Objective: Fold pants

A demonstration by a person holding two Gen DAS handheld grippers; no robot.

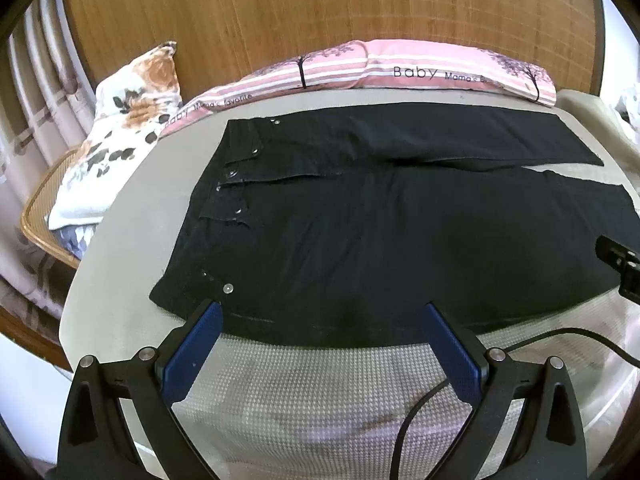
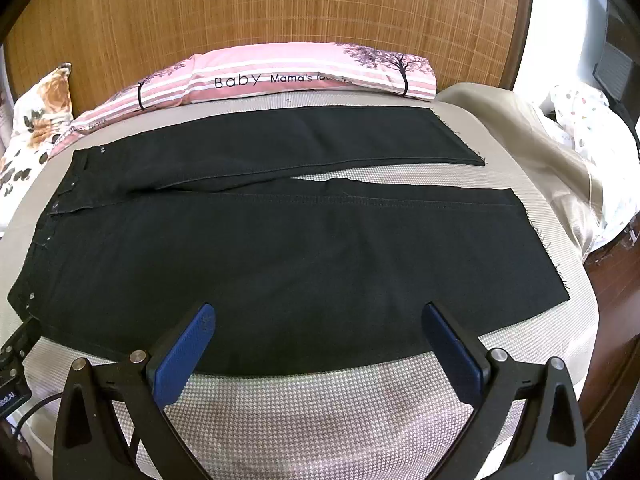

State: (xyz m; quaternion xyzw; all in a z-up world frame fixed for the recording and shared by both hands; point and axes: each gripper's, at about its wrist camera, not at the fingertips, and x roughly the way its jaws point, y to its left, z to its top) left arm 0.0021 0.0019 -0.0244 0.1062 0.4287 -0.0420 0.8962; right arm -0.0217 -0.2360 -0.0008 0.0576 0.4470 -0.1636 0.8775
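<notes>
Black pants (image 1: 360, 232) spread flat on bed (image 1: 312, 392), ahead of left tongs (image 1: 322, 314) and right tongs (image 2: 318, 314), both apart, empty.

I see a woven bamboo headboard (image 2: 260, 8) at twelve o'clock, a pink striped pillow (image 2: 280, 76) below it, curtains (image 1: 36, 92) at nine.

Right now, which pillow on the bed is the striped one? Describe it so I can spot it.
Start at the woven headboard. Along its base, beyond the black pants, lies the long pink-and-white striped pillow. Unlike the floral pillow on the left, it reads "Baby" and shows trees.
</notes>
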